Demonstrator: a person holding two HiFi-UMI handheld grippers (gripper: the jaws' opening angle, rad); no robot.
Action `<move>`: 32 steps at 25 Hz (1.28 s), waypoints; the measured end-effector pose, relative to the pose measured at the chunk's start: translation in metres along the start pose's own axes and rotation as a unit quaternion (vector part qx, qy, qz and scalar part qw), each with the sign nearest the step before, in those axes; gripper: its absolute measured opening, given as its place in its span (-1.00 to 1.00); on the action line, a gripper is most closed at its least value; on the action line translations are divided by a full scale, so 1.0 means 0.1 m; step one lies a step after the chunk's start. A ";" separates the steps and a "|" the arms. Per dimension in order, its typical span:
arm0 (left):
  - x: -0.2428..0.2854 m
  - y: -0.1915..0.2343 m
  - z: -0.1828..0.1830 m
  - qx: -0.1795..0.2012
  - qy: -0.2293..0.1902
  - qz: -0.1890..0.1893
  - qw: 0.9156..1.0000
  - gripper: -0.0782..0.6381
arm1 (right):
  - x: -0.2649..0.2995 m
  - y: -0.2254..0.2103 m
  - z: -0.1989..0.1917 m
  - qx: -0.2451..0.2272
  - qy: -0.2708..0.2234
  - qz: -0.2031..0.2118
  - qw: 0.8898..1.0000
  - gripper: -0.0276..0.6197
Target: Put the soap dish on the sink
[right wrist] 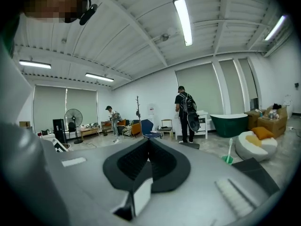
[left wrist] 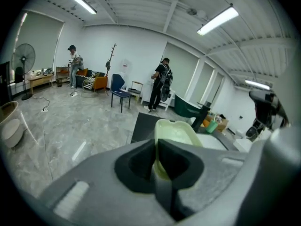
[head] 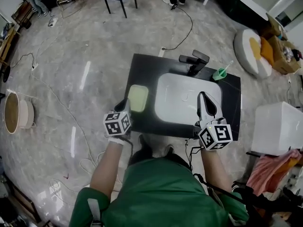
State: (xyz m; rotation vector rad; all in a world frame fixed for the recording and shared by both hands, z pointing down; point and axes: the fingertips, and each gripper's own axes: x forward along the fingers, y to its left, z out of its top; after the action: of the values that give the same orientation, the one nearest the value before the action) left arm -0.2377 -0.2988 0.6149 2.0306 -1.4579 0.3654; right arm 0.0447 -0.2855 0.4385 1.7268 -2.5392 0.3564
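Observation:
The soap dish (head: 138, 97) is a pale yellow-green oblong tray over the left part of the black counter (head: 142, 65), beside the white sink basin (head: 177, 103). My left gripper (head: 125, 107) is shut on the dish's near rim. In the left gripper view the soap dish (left wrist: 178, 132) sticks out past the left gripper (left wrist: 156, 160), tilted up, with the counter beyond it. My right gripper (head: 205, 100) hangs over the basin's right side. In the right gripper view the right gripper (right wrist: 148, 147) is shut with nothing between its jaws.
A black faucet (head: 195, 63) and a green cup with a toothbrush (head: 220, 74) stand at the counter's back. A white box (head: 278, 126) is at the right, a round cushion (head: 248, 51) behind it. A cable (head: 187, 30) and a basket (head: 14, 112) lie on the floor.

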 end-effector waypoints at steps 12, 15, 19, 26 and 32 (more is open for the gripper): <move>0.68 0.19 -0.40 0.025 0.074 -0.005 0.997 -0.73 | 0.15 -0.21 -0.25 0.012 0.025 -0.037 0.999 -0.92; 0.77 0.22 -0.49 0.021 0.086 0.007 0.996 -0.73 | 0.18 -0.34 -0.28 0.016 0.027 -0.037 0.999 -0.92; 0.85 0.23 -0.57 0.019 0.096 0.020 0.995 -0.73 | 0.21 -0.47 -0.35 0.024 0.036 -0.034 0.998 -0.92; 0.97 0.24 -0.68 0.030 0.104 0.037 0.993 -0.73 | 0.26 -0.60 -0.47 0.030 0.045 -0.026 0.998 -0.92; 1.04 0.22 -0.78 0.032 0.122 0.045 0.991 -0.72 | 0.26 -0.69 -0.54 0.036 0.052 -0.026 0.998 -0.92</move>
State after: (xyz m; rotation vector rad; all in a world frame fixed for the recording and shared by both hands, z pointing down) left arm -0.2117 -0.3348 0.7393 1.8963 -1.4038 0.6821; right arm 0.0938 -0.3213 0.5069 1.7444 -2.4326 0.5271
